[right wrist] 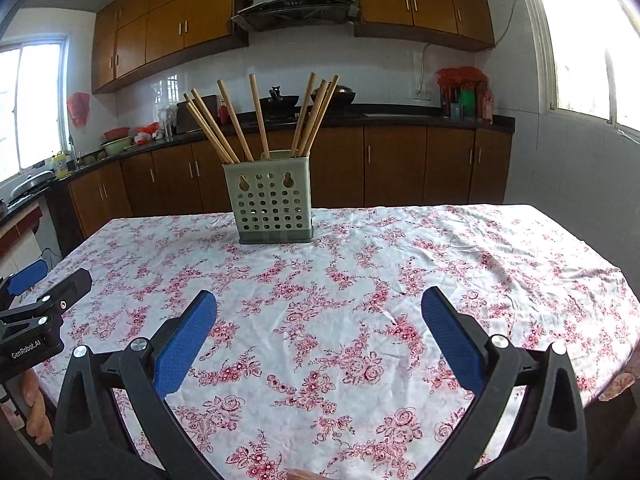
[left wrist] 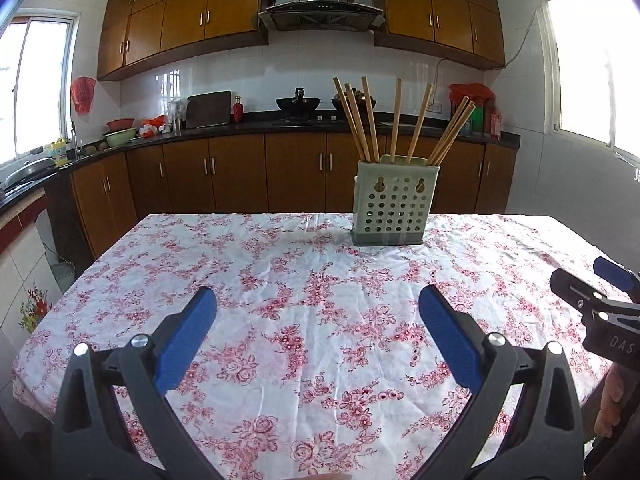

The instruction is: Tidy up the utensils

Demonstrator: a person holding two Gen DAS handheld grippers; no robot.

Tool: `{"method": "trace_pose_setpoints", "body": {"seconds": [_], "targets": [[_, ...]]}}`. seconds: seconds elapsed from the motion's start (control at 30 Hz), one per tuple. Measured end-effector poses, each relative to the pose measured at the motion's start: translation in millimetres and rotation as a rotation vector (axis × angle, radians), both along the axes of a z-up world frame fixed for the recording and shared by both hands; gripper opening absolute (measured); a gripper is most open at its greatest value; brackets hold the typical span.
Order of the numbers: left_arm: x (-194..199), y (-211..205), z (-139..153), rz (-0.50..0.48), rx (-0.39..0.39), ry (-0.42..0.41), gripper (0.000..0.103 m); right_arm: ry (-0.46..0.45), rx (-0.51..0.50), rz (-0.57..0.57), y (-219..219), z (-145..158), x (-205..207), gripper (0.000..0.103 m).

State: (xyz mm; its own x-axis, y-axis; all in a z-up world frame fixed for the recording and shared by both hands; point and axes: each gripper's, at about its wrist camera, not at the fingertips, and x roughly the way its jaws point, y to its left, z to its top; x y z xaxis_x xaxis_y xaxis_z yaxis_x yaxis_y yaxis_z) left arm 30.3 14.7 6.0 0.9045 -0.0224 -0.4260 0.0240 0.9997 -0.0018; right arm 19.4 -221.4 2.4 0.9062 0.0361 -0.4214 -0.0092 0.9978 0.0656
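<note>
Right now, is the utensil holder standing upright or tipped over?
Upright: the utensil holder sits flat on the tablecloth, chopsticks fanning upward.

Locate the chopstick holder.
The holder stands at the table's far edge, right of centre in the left view, left of centre in the right view, chopsticks inside.

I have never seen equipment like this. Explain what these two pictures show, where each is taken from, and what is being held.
A person holds a two-finger gripper in each hand, each with a forward-looking camera. One picture looks out from the left gripper, the other from the right gripper. Both have their jaws wide open and hold nothing. Below them is a table under a floral tablecloth. On it stands a perforated green holder with wooden chopsticks upright inside. Each gripper also shows at the edge of the other's picture.
</note>
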Motion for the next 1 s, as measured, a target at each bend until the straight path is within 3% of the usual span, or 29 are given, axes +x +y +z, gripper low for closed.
{"method": "trace_pose_setpoints", "body": {"seconds": [1.0], "targets": [[0.0,-4.4,0.2,-0.007,-0.008,0.006,0.099,0.01,-0.001,0.003,-2.2,1.3,0.9,0.101]]}}
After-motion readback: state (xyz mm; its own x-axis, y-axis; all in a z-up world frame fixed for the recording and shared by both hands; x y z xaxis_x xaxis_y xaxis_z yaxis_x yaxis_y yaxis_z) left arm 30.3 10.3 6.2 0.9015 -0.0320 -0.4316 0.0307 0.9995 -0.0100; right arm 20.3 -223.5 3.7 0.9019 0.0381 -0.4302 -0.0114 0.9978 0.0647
